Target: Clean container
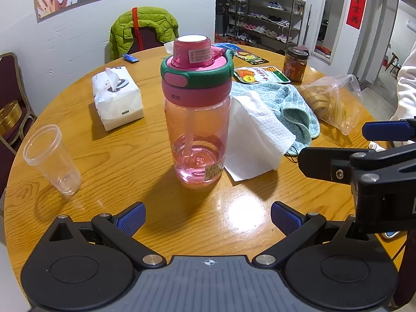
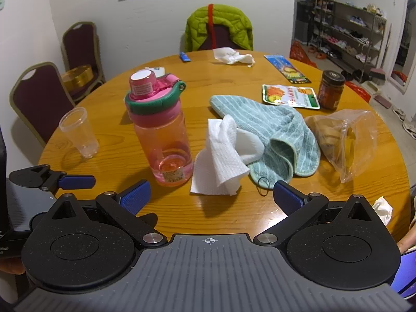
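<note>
Our left gripper spread wide at lower frame, empty, pink bottle upright at centre, our right gripper wide too, white paper towel just right of the bottle

Bottle upright mid-table, cup to its left, paper towel on cloth right.

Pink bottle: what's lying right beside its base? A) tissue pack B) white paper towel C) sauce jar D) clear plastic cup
B: the white paper towel lies at the foot of the pink bottle, draped off the blue cloth.
</note>
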Motion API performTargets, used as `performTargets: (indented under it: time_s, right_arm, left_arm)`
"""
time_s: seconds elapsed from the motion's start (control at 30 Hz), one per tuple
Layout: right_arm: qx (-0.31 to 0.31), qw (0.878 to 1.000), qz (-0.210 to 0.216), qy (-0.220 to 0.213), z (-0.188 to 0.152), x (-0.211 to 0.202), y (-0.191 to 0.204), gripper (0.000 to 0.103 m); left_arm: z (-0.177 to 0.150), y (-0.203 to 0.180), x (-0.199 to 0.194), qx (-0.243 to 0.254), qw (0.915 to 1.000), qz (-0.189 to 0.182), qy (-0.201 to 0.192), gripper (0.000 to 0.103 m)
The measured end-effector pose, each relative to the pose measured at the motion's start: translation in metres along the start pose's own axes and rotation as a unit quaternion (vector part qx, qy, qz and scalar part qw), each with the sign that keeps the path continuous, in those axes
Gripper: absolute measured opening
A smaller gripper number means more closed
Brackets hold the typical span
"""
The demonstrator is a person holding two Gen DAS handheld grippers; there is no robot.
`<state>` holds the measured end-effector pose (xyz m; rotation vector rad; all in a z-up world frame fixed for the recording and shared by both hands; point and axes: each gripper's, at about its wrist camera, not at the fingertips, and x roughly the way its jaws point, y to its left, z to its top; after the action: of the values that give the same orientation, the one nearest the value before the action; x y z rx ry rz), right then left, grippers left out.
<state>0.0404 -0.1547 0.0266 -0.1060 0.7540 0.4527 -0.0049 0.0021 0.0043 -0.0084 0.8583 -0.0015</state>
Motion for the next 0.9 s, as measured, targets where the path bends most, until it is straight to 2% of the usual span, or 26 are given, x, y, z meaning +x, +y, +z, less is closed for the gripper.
performTargets:
  time_s: [0.9]
  right_arm:
    - [0.001, 1.000, 0.000, -0.001, -0.0005, -0.0009, 0.0001, 0.103]
  left_arm:
    - [-0.0030, -0.0066, -0.0006, 0.004, 1.0000, 0.001, -0.005, 0.102]
